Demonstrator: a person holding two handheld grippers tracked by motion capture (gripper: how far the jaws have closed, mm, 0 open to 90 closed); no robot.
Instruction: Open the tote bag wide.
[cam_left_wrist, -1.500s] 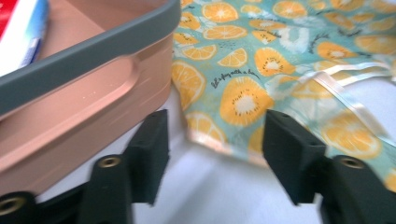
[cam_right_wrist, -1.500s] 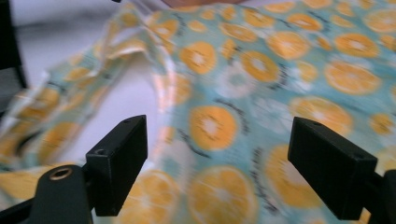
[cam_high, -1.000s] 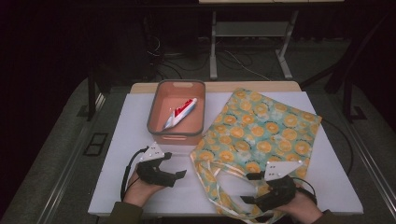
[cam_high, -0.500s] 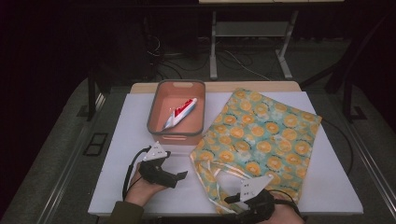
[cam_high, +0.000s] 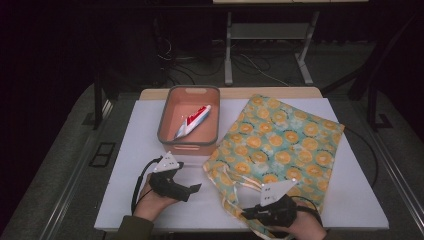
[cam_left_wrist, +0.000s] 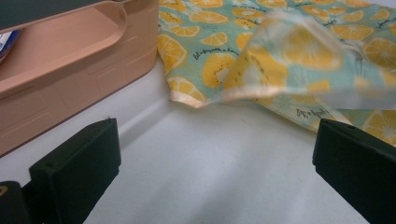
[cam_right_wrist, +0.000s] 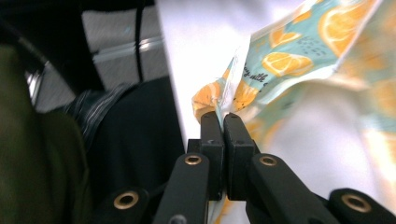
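Note:
A tote bag (cam_high: 280, 145) printed with orange slices lies flat on the right of the white table. My right gripper (cam_high: 247, 214) is at the bag's near corner. Its jaws have just been closing and now pinch the fabric edge (cam_right_wrist: 223, 103), which rises between the two pads. My left gripper (cam_high: 194, 188) rests on the table to the bag's left. Its jaws have just finished opening, and my left gripper (cam_left_wrist: 215, 140) stands wide with bare table between the fingers. A pink bin (cam_high: 165, 125) behind it holds a red and white tube (cam_high: 192, 120).
The bin's side wall (cam_left_wrist: 70, 88) is close on the left in the left gripper view, with the bag's corner (cam_left_wrist: 187, 93) just ahead. The table's front edge (cam_high: 200, 227) runs under both hands. Dark floor and cables surround the table.
My right hand slid left along the bag's near edge and its jaws closed on the fabric. The left hand stayed where it was.

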